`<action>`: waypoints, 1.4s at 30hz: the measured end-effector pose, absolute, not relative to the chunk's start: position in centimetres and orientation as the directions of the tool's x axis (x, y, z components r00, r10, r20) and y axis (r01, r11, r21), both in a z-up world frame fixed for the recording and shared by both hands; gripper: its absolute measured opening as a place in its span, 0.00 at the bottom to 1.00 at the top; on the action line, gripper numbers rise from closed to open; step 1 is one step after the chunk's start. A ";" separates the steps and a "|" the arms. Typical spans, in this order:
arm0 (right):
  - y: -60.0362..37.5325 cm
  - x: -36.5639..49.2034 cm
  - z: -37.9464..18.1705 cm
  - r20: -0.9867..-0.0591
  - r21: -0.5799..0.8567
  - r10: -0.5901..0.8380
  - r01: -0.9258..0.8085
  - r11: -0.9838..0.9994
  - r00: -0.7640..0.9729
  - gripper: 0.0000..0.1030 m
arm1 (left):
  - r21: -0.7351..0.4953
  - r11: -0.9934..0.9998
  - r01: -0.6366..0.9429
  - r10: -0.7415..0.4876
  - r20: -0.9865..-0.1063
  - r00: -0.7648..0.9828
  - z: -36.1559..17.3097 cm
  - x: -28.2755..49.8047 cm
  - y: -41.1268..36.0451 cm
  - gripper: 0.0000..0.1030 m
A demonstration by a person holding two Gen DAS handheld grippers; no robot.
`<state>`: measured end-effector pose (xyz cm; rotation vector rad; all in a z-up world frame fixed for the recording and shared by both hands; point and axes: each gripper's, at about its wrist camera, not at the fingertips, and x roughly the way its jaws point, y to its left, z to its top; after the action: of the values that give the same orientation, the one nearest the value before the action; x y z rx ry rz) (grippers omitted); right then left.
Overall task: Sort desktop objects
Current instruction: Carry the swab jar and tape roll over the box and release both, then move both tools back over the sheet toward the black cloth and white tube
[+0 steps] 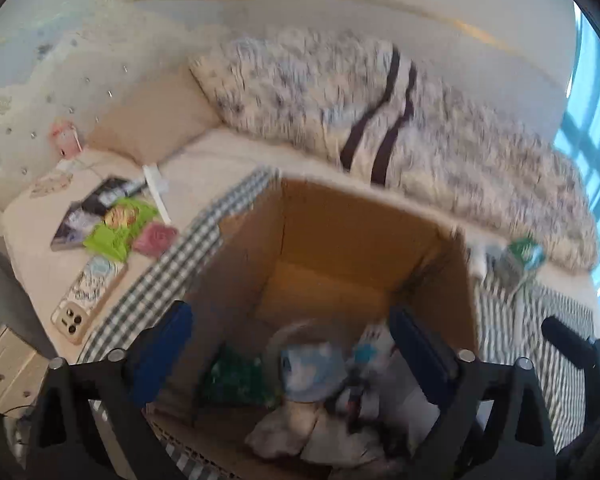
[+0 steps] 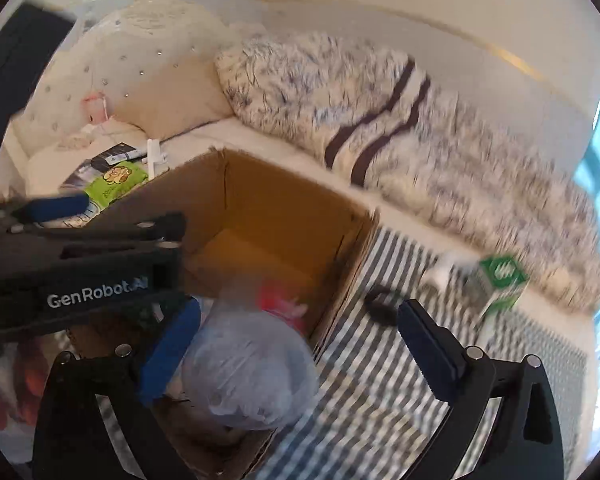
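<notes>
The left gripper (image 1: 296,356) hangs over the open box (image 1: 340,240) with its blue fingers (image 1: 160,356) spread wide and nothing between them. Below it, at the bottom centre of the left wrist view, the box holds a blurred heap: a pale blue and white item (image 1: 312,372), something green (image 1: 236,380) to its left, and white bits lower down. Left of the box, on the bed (image 1: 40,280), lie a phone (image 1: 88,300), a green packet (image 1: 120,228), a pink item (image 1: 156,238) and a dark booklet (image 1: 100,196). A green carton (image 1: 520,260) sits at the right, past the box wall.

The right gripper (image 2: 300,348) is also wide, holding nothing. A clear bag (image 2: 248,376) lies between its fingers at the box's near edge; whether it touches the left finger is unclear. Red shows inside the box behind it. The left gripper crosses the left side of this view. A small black object (image 2: 380,306) rests on the striped cloth (image 2: 380,400) beside the box, and the green carton stands further right. A fuzzy blanket (image 2: 380,120) fills the upper right.
</notes>
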<state>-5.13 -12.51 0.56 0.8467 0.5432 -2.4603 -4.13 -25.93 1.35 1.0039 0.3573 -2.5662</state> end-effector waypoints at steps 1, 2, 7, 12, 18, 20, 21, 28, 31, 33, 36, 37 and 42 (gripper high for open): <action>-12.4 -5.0 0.7 -0.639 -0.214 -0.311 0.551 -0.807 -0.704 0.96 | -0.109 -0.907 0.408 -0.227 -0.690 -0.688 1.5 -4.2 -25.9 0.99; -12.2 -4.8 0.9 -0.629 -0.212 -0.317 0.550 -0.808 -0.709 0.96 | -0.110 -0.910 0.400 -0.219 -0.691 -0.689 1.5 -4.3 -25.8 0.99; -9.7 -4.7 2.2 -0.591 -0.158 -0.323 0.498 -0.853 -0.740 0.96 | -0.098 -0.915 0.392 -0.216 -0.702 -0.679 1.4 -4.6 -24.9 0.99; -4.3 -5.7 3.6 -0.568 -0.088 -0.281 0.396 -0.914 -0.774 0.96 | -0.092 -0.931 0.353 -0.193 -0.698 -0.689 1.9 -4.6 -22.2 0.99; 4.2 -7.7 3.6 -0.594 -0.006 -0.189 0.240 -0.971 -0.782 0.96 | -0.099 -0.961 0.257 -0.130 -0.661 -0.739 3.4 -5.2 -15.9 1.00; 6.9 -8.2 3.2 -0.613 0.042 -0.181 0.197 -0.980 -0.770 0.96 | -0.098 -0.972 0.212 -0.101 -0.644 -0.759 3.6 -5.6 -13.2 1.00; 8.4 -8.4 2.9 -0.619 0.073 -0.184 0.178 -0.981 -0.764 0.96 | -0.101 -0.976 0.195 -0.086 -0.642 -0.762 3.6 -5.9 -12.1 1.00; 14.8 -9.4 0.3 -0.652 0.115 -0.149 0.098 -0.989 -0.744 0.96 | -0.062 -0.992 0.107 -0.039 -0.664 -0.747 1.3 -9.7 -4.5 1.00; 16.8 -10.5 -1.3 -0.672 0.134 -0.145 0.073 -0.988 -0.727 0.96 | -0.040 -0.996 0.083 -0.034 -0.677 -0.735 -0.3 -11.8 -2.0 1.00; 17.6 -11.3 -2.5 -0.686 0.143 -0.141 0.058 -0.988 -0.713 0.96 | -0.048 -0.996 0.082 -0.026 -0.687 -0.726 -1.9 -13.4 -1.0 1.00; 18.2 -13.1 -4.4 -0.712 0.151 -0.144 0.051 -0.987 -0.687 0.94 | -0.039 -0.995 0.087 -0.033 -0.712 -0.701 -4.3 -15.7 -0.3 1.00; 18.2 -13.6 -4.9 -0.717 0.153 -0.146 0.051 -0.987 -0.681 0.94 | -0.021 -0.995 0.097 -0.051 -0.724 -0.688 -5.1 -16.6 -0.2 1.00; 17.0 -17.5 -7.6 -0.744 0.158 -0.159 0.060 -0.986 -0.649 0.89 | 0.014 -0.988 0.155 -0.111 -0.756 -0.645 -8.8 -20.3 -1.4 1.00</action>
<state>-17.53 16.97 -7.61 1.2550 -0.1808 -2.7416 -20.27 -1.37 -8.82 1.2458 0.0785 -2.7220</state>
